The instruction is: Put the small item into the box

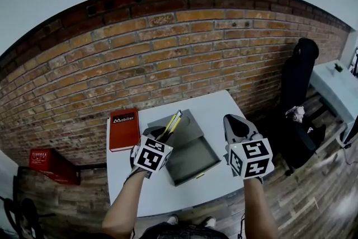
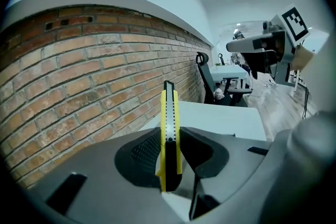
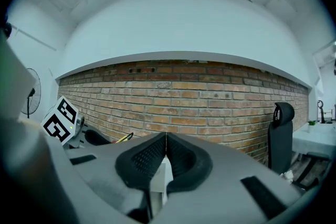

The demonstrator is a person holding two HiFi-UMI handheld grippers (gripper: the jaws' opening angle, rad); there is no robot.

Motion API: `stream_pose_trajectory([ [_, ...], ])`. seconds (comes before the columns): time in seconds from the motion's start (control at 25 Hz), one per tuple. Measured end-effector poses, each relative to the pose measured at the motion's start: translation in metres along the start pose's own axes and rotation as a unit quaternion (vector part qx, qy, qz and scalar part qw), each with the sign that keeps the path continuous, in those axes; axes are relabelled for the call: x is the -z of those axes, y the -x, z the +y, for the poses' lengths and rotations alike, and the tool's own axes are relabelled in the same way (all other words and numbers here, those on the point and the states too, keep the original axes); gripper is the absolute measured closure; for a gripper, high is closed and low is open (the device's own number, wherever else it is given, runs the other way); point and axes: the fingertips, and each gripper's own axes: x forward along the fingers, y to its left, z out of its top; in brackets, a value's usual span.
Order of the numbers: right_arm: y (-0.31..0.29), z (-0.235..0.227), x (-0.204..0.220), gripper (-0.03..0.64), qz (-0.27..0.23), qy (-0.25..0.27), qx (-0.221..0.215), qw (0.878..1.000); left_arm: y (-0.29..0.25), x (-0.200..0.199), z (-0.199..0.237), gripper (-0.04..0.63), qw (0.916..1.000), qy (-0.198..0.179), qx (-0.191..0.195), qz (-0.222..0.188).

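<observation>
The left tool (image 2: 170, 140) grips a yellow cutter (image 2: 169, 113) upright between its jaws, above the left edge of the grey box (image 1: 193, 160) on the bench (image 1: 168, 198). The right tool (image 3: 166, 148) has its jaws pressed together with nothing between them.

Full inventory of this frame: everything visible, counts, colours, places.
brick wall: 1, red-brown, background
white table: 1, white, against wall
flat grey box: 1, grey, open, table centre
yellow-and-black utility knife: 1, yellow/black, in left gripper
red flat case: 1, red, black label, table's left
red crate: 1, red, floor, far left
black office chair: 1, black, right of table
second white desk: 1, white, far right
left gripper: 1, grey, shut on knife
right gripper: 1, grey, shut, empty
</observation>
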Motion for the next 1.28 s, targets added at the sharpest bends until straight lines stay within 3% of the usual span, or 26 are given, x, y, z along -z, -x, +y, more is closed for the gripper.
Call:
stream_pose_trajectory([
  [0.28,0.006,-0.008,0.007,0.597,0.01,0.0,0.015,1.0,-0.022,0.013,-0.016,0.465,0.9972,-0.033,0.051,0.044],
  [0.48,0.01,-0.014,0.013,0.597,0.016,0.0,0.027,1.0,-0.041,0.025,-0.032,0.465,0.9906,-0.074,0.087,0.075],
  [0.6,0.013,-0.016,0.014,0.596,0.017,0.0,0.032,0.999,-0.052,0.029,-0.042,0.465,0.9868,-0.075,0.11,0.093],
  [0.92,0.018,-0.018,0.019,0.596,0.022,0.0,0.047,0.999,-0.07,0.047,-0.058,0.465,0.9724,-0.117,0.148,0.138],
  [1.28,0.025,-0.019,0.021,0.597,0.027,0.007,0.058,0.998,-0.086,0.088,-0.077,0.465,0.9499,-0.148,0.189,0.2],
])
